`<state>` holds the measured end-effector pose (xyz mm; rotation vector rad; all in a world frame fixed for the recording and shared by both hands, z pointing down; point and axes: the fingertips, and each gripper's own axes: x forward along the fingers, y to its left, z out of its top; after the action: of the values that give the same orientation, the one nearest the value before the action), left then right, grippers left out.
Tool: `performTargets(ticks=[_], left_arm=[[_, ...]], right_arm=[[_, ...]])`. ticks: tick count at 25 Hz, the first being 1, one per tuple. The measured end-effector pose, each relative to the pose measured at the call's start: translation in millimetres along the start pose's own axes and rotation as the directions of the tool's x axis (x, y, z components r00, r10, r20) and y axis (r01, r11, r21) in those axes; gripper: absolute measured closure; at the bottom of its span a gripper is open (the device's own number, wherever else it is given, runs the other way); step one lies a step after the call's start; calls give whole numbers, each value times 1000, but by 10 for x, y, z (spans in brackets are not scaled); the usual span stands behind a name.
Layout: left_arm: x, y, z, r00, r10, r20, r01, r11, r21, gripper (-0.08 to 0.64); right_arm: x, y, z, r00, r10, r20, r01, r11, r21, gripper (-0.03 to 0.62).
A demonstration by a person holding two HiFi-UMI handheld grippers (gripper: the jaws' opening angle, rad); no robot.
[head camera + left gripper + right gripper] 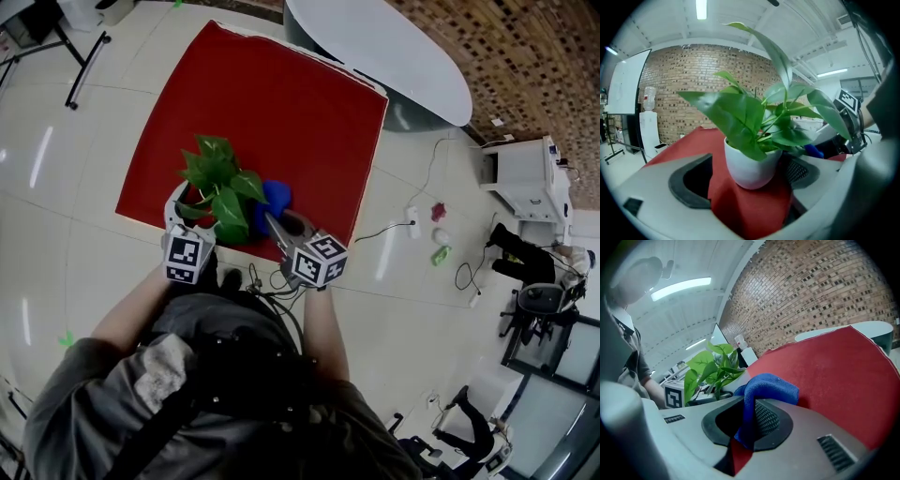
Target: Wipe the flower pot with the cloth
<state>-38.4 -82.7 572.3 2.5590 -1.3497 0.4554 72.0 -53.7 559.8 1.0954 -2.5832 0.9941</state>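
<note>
Left hand-held gripper [746,177] straddles the white pot [746,161] on the red tabletop [281,112], jaws apart. Right hand-held gripper [747,423] is clamped on the blue cloth [771,387], just beside the pot. Wiping seems about to begin; next, steady the pot and press the cloth to its wall.

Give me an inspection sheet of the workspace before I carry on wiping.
Surface: red mat lying flat on a white tiled floor.
Job's things: flower pot upright on the mat; blue cloth bunched beside the plant.
Clutter: pink item and green item on the floor, right of the mat.
Grippers: left gripper open, pot between its jaws; right gripper shut on the cloth.
Cables: cable runs across the floor to a power strip.
Surroundings: white oval table; white cabinet.
</note>
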Motion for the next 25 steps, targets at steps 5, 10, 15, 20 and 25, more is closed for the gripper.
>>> performTargets(ticks=[5,10,15,20,25], left_arm=[[48,-65,82,999,33,9,-33,999,-4,91],[49,-86,103,1000,7,16,-8,999,42,129],[74,-80,102,992,-124,5,123,985,124,135],[37,-45,42,946,-323,-24,322,930,180,135],[45,6,78,870,-486,-84,491,839,235,137]], right_arm=[[-102,26,-59,1000,-6,-8,7,1000,5,535],[-110,-3,-24,1000,-7,-9,7,1000,2,535],[-32,-57,190,999,37,-14,-38,999,-22,535],[152,8,396,990,137,-42,-140,988,-62,535],[436,1,582,973,212,-85,-220,972,-87,535]])
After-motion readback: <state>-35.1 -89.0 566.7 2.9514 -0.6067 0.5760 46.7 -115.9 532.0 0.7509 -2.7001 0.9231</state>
